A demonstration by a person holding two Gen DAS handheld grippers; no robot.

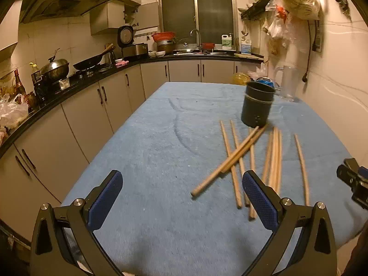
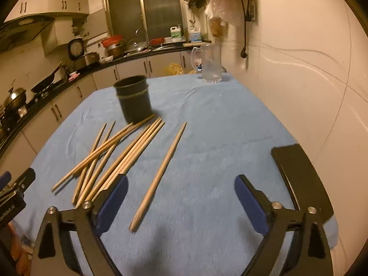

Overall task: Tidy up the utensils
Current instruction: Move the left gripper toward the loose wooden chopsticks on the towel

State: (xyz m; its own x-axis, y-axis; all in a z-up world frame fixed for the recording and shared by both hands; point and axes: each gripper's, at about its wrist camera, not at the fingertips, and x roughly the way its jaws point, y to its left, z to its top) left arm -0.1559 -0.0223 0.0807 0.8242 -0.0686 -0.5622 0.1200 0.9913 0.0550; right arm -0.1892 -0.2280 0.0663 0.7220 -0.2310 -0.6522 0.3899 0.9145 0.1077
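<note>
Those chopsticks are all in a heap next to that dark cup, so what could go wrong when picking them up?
The chopsticks lie crossed, so lifting one may drag or roll others. Two rest against the dark cup, which might tip if nudged. The lone chopstick lies flat on soft blue cloth, so a gripper could pinch fabric instead.

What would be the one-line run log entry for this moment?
left gripper: open, empty | right gripper: open, empty | chopsticks: loose on cloth | holder: upright
</note>
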